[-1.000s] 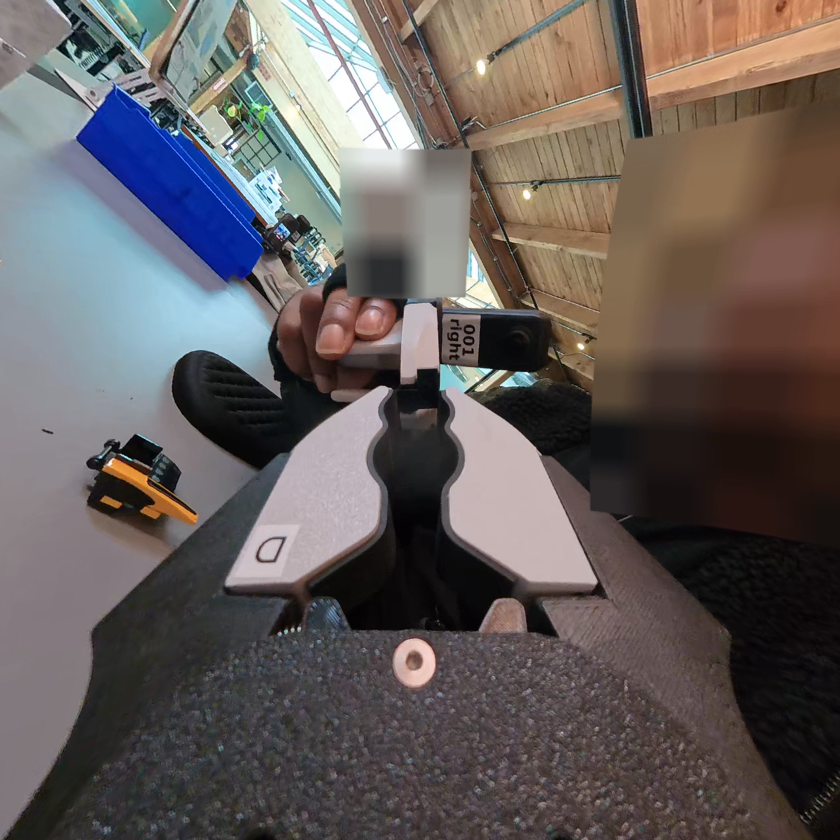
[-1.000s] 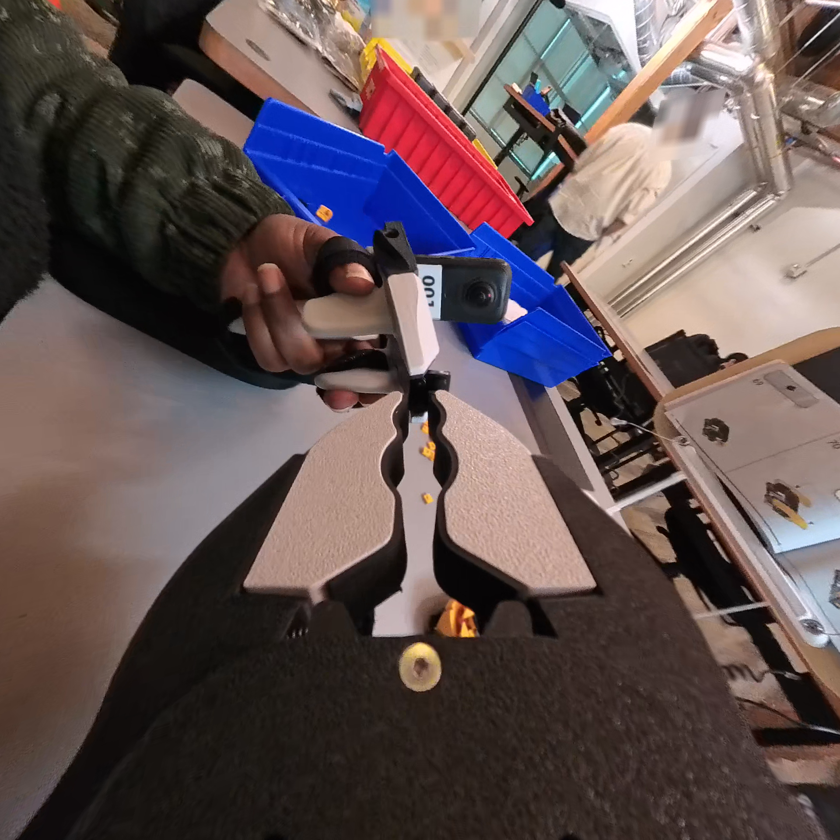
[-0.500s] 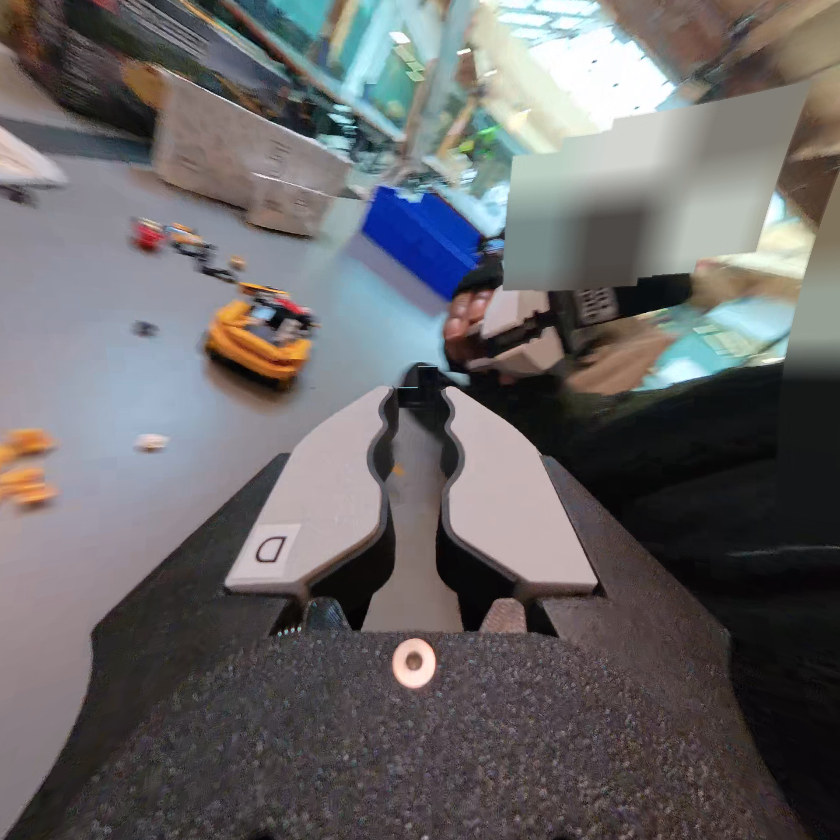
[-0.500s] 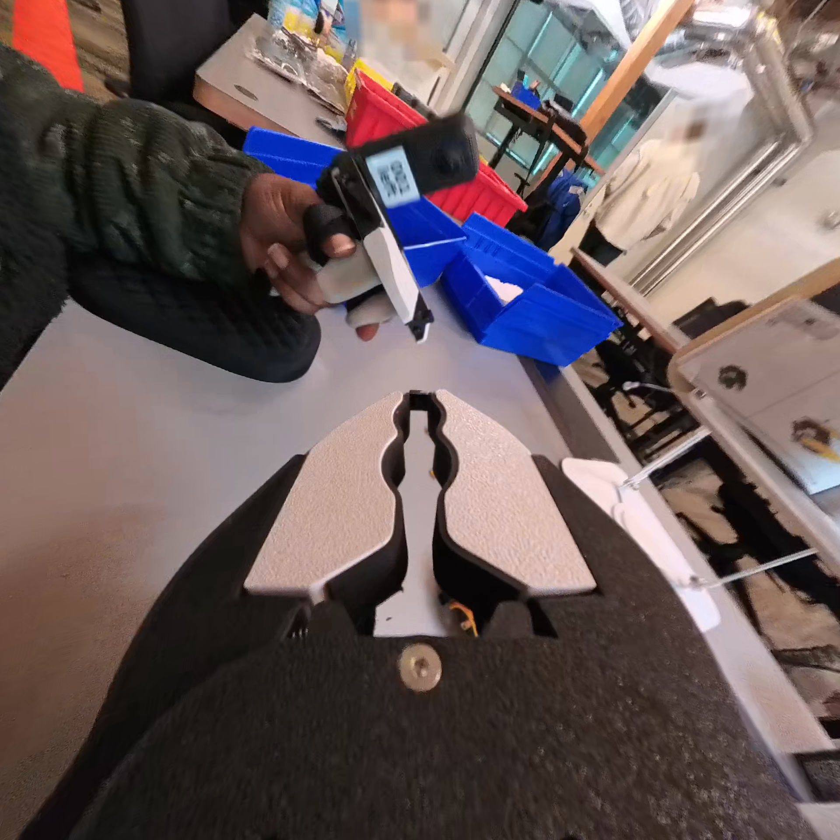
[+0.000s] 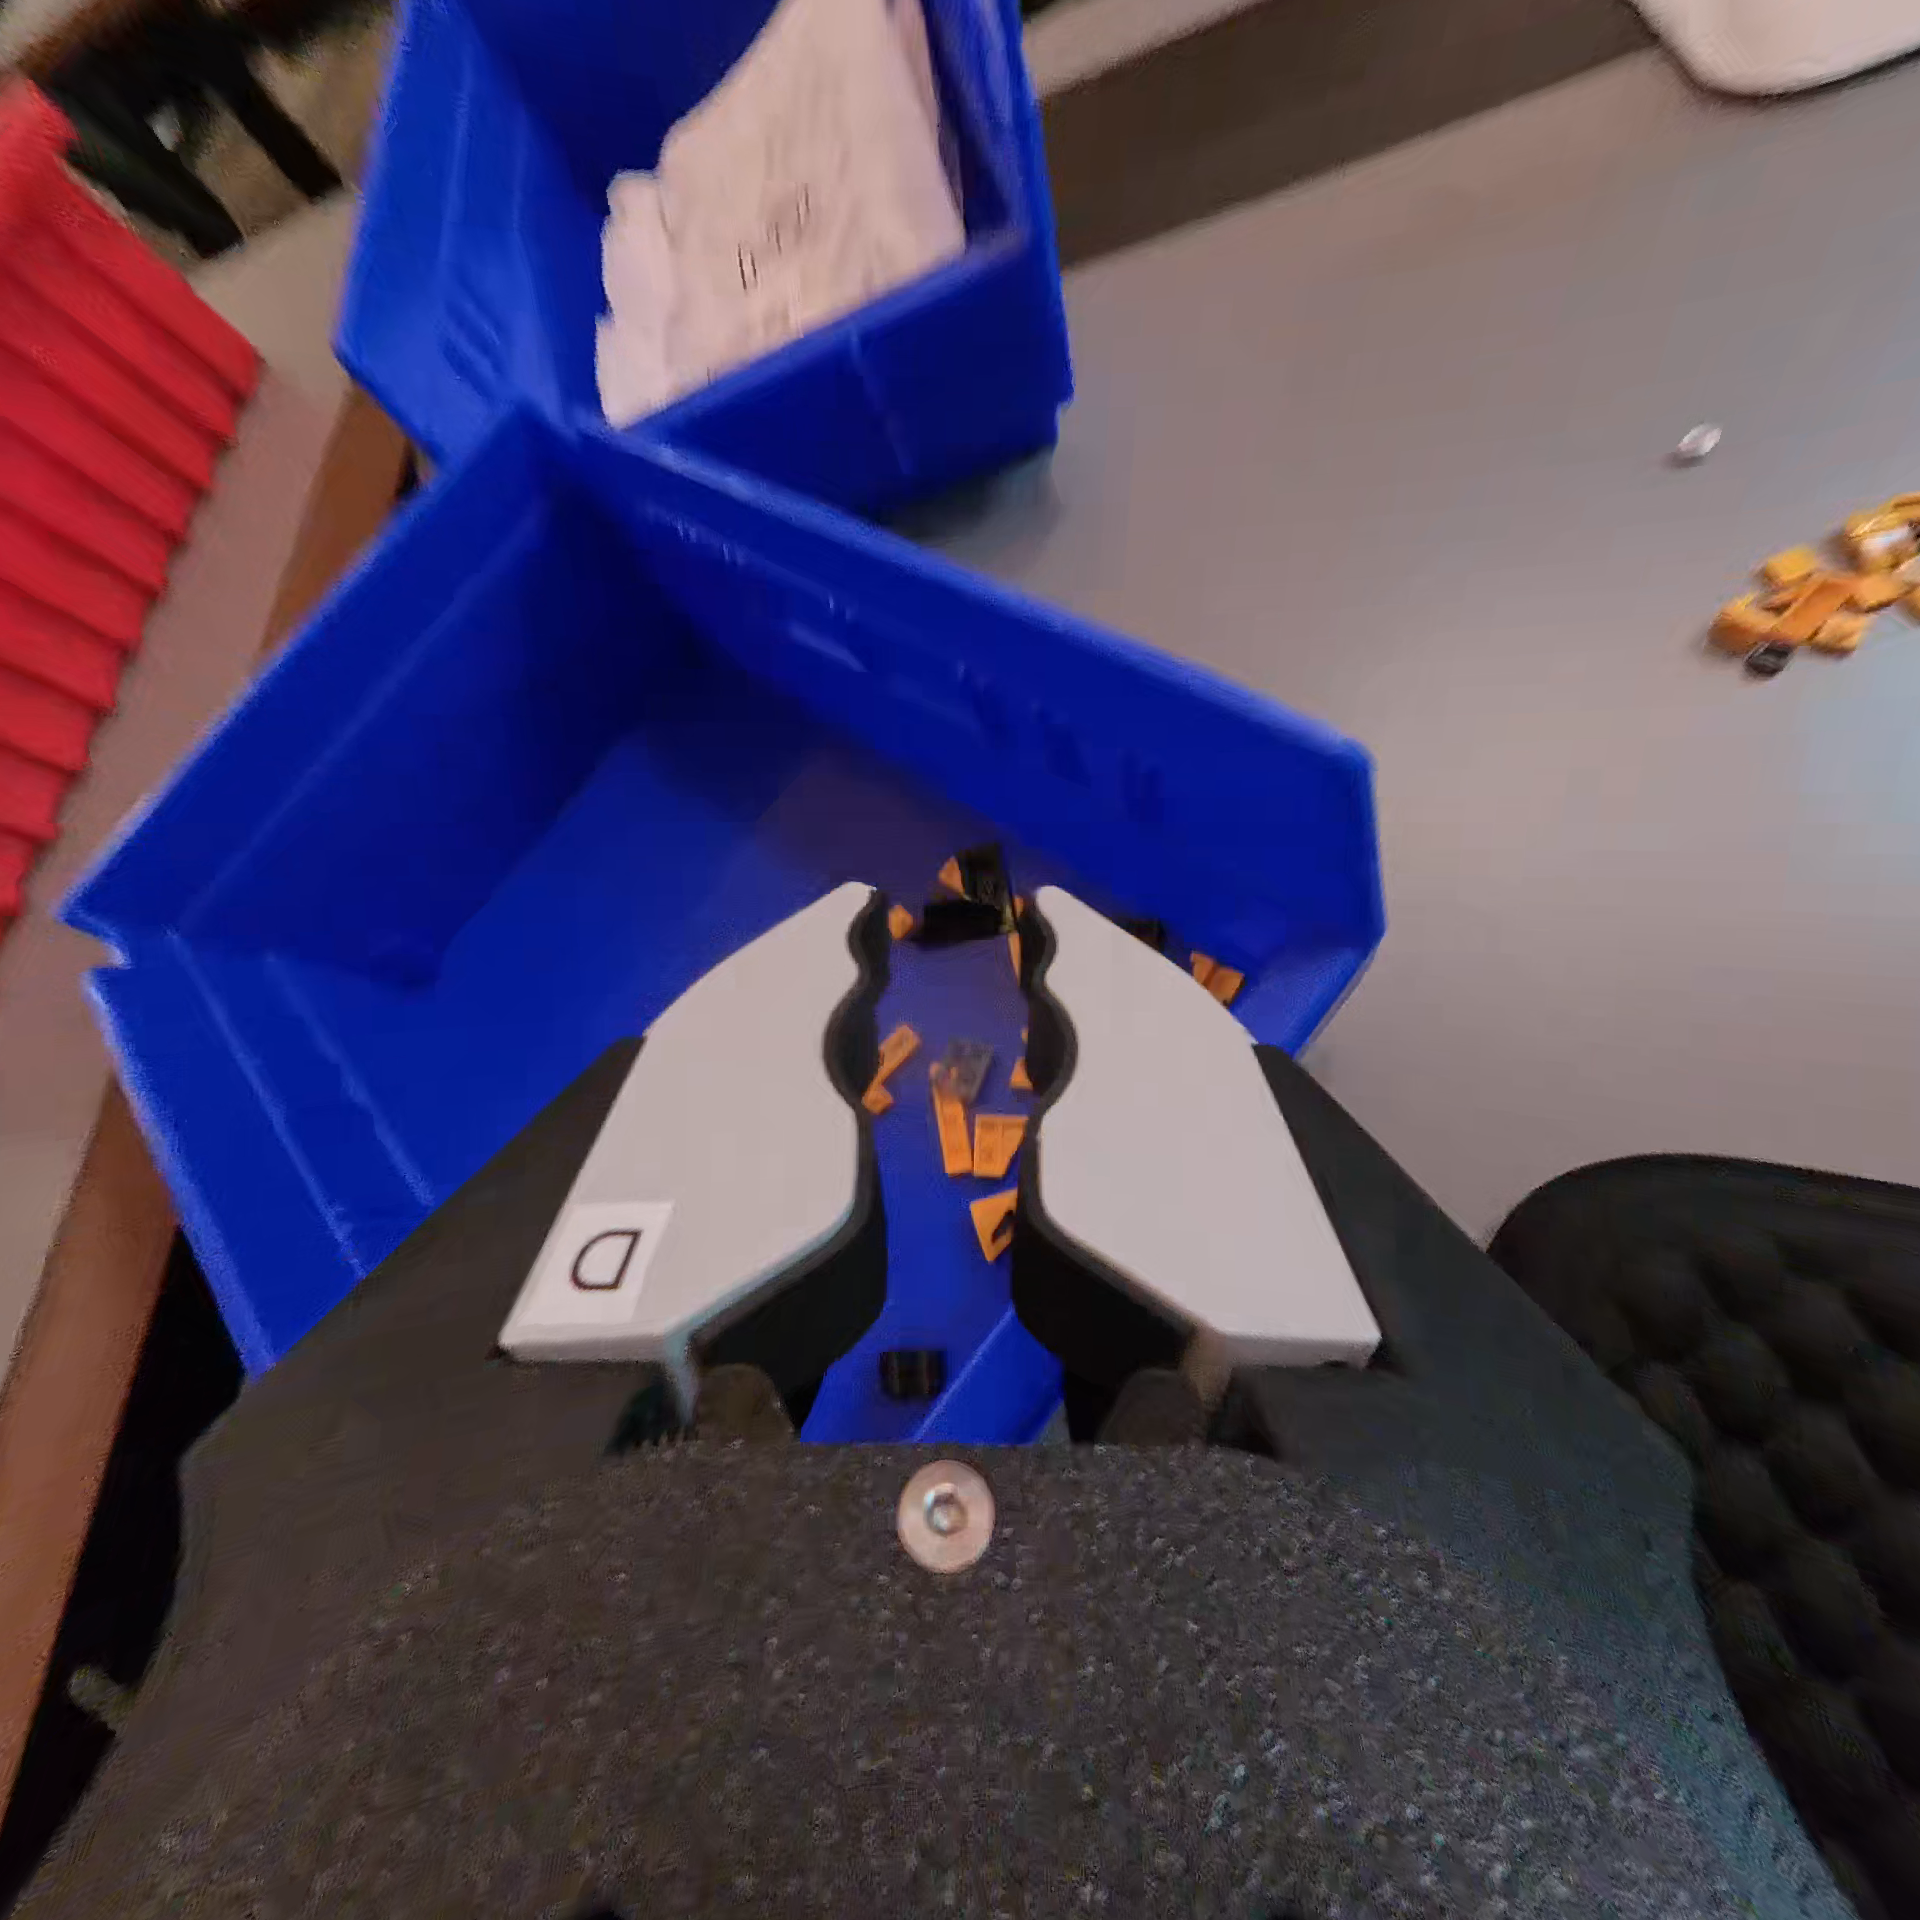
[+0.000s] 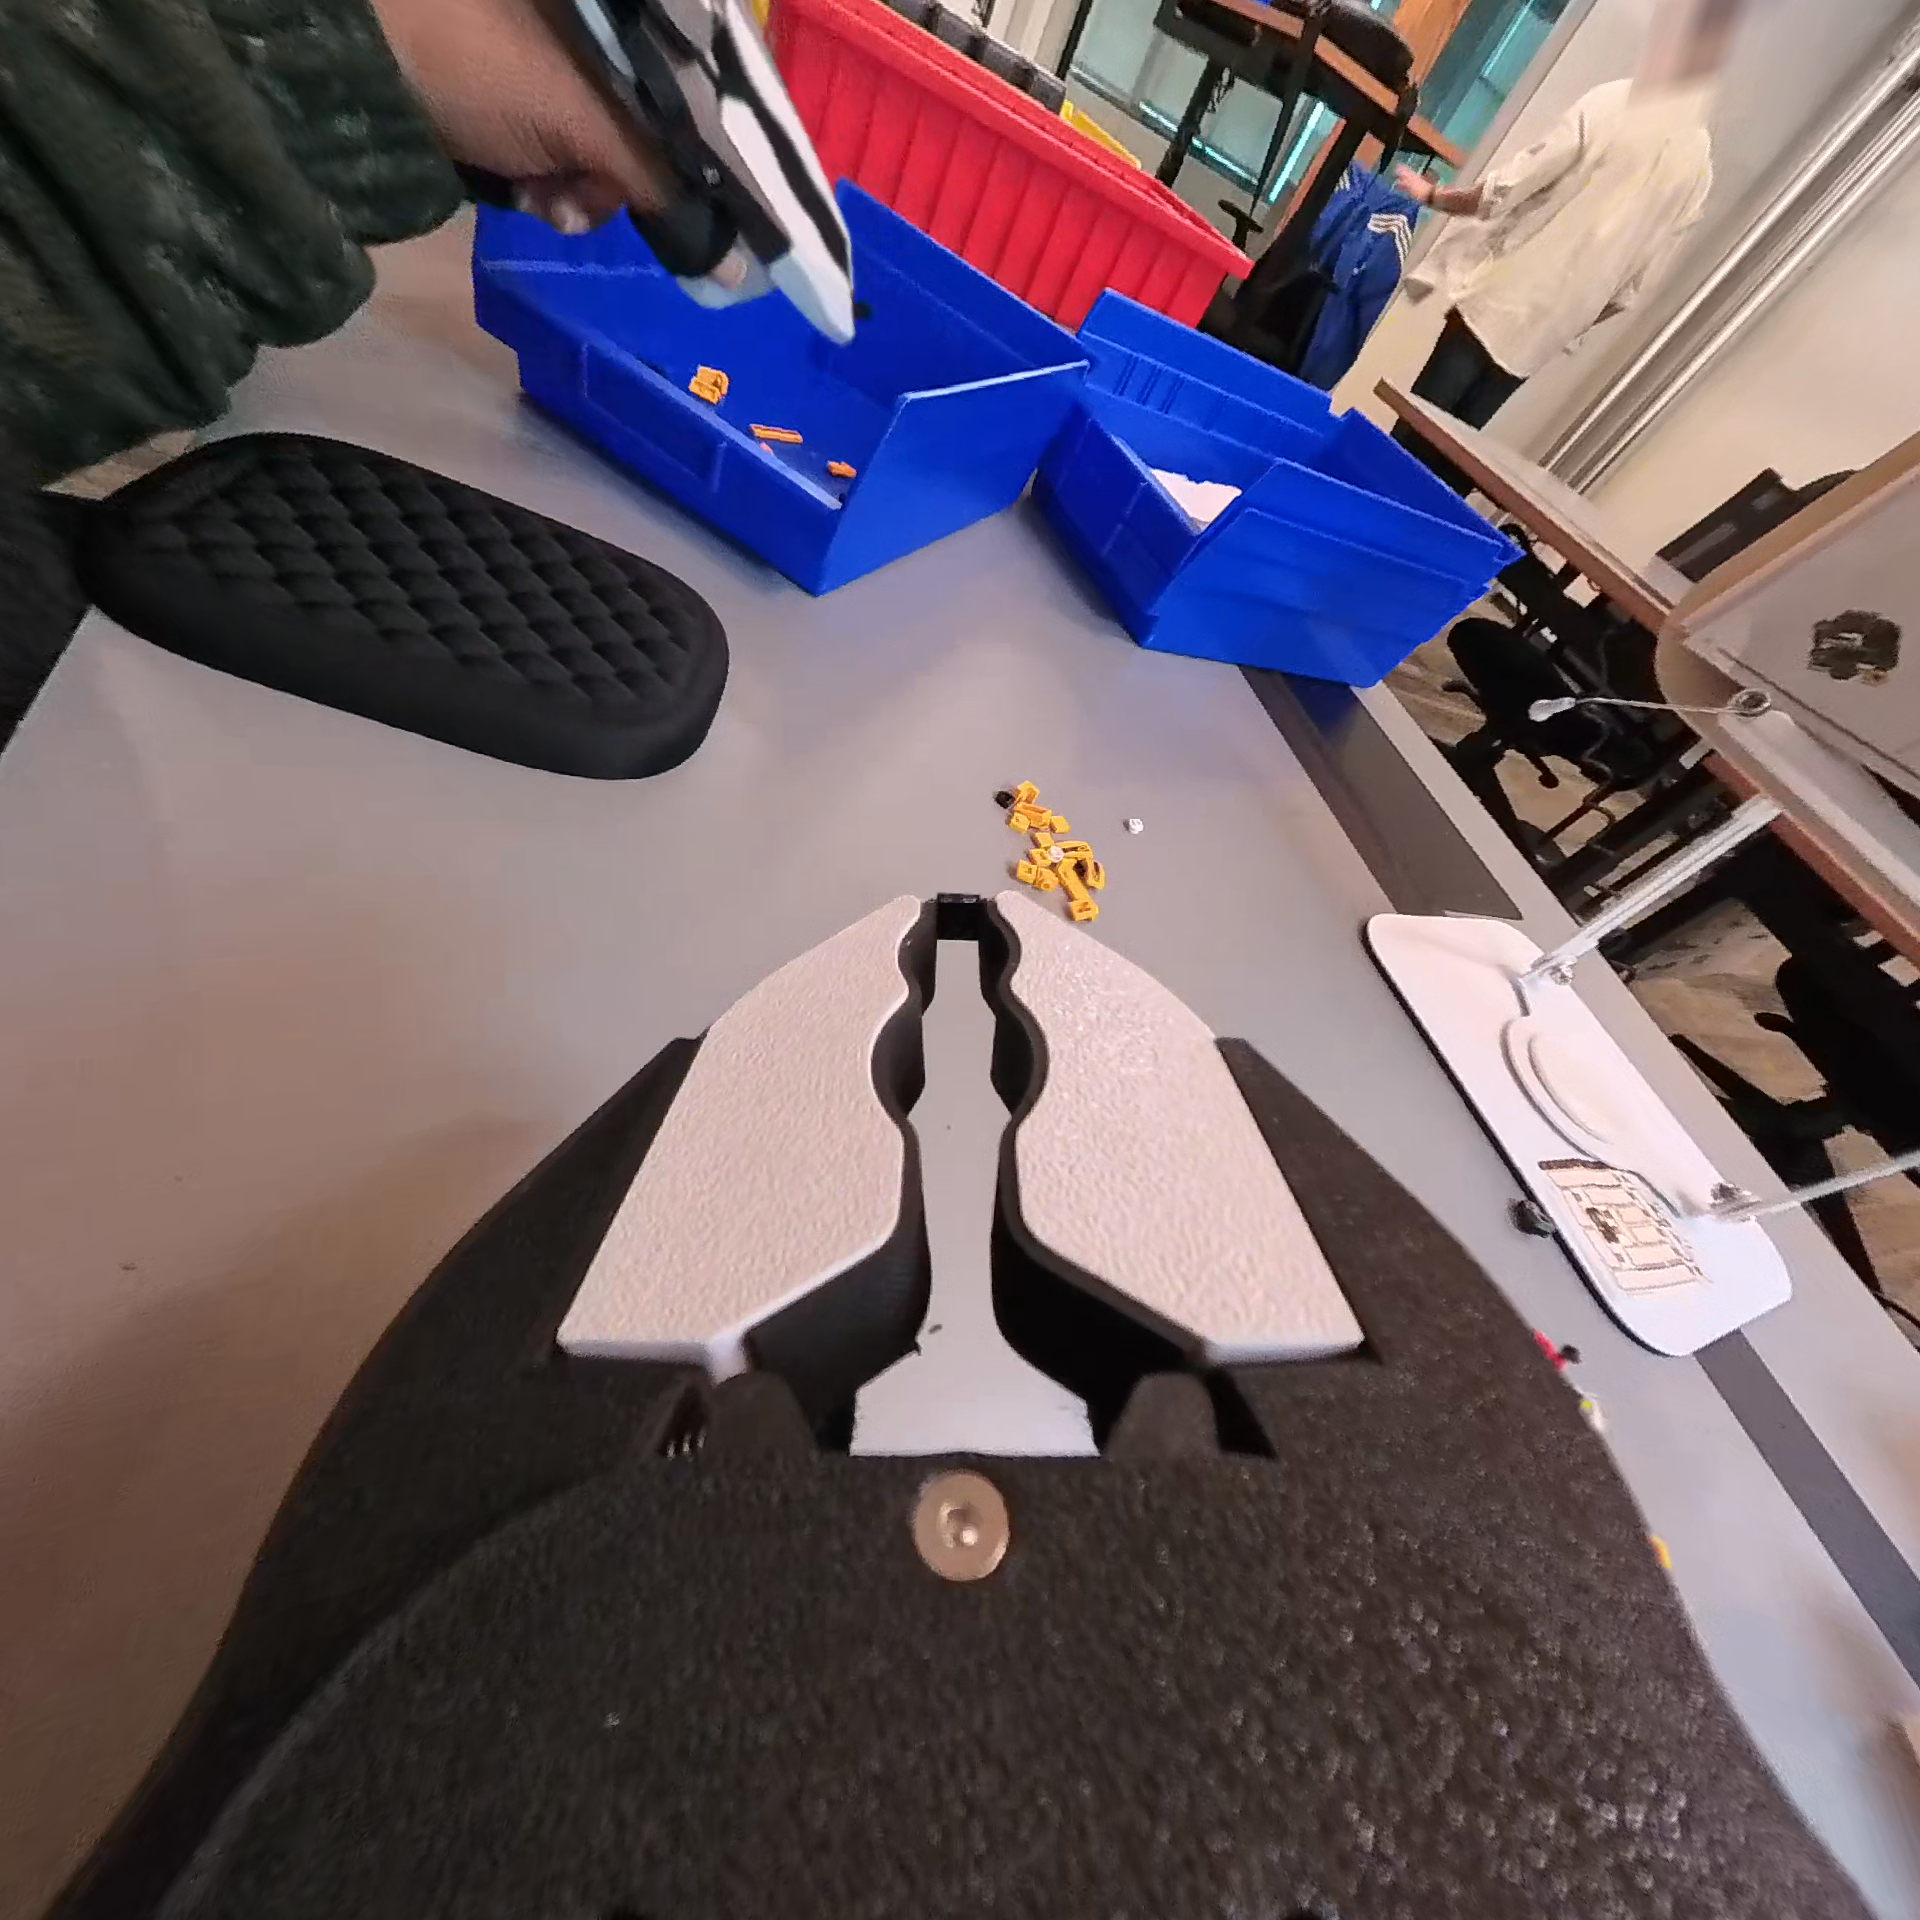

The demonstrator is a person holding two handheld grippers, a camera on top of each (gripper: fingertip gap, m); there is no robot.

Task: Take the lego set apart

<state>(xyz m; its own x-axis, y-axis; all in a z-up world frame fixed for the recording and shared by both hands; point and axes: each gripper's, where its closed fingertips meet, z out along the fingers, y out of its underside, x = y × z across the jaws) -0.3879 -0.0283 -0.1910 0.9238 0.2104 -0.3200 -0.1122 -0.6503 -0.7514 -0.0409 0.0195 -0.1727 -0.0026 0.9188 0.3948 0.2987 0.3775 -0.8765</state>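
My left gripper point(image 5: 956, 899) hangs over a blue bin point(image 5: 935, 675) that holds several loose orange lego pieces point(image 5: 977, 1132). Its jaws stand slightly apart. A small black piece point(image 5: 961, 920) shows blurred between the tips and looks narrower than the gap. In the right wrist view the left gripper point(image 6: 821, 291) is above the same bin point(image 6: 914, 468). My right gripper point(image 6: 958, 904) is shut on a small black lego piece point(image 6: 958, 916) above the grey table. A pile of orange lego pieces point(image 6: 1055, 852) lies just beyond it and also shows in the left wrist view point(image 5: 1818, 603).
A second blue bin point(image 6: 1299, 582) with white paper stands right of the first, and a red bin point(image 6: 987, 177) stands behind them. A black padded rest point(image 6: 416, 603) lies at the left. A white flat stand point(image 6: 1558, 1122) sits by the table's right edge. A person point(image 6: 1538, 208) stands far back. The left gripper's tips are roughly 35 cm from the right gripper's.
The left gripper swung away from the right one to above the blue bin, and its jaws opened a little. The right gripper tilted down toward the table with its black piece still held.
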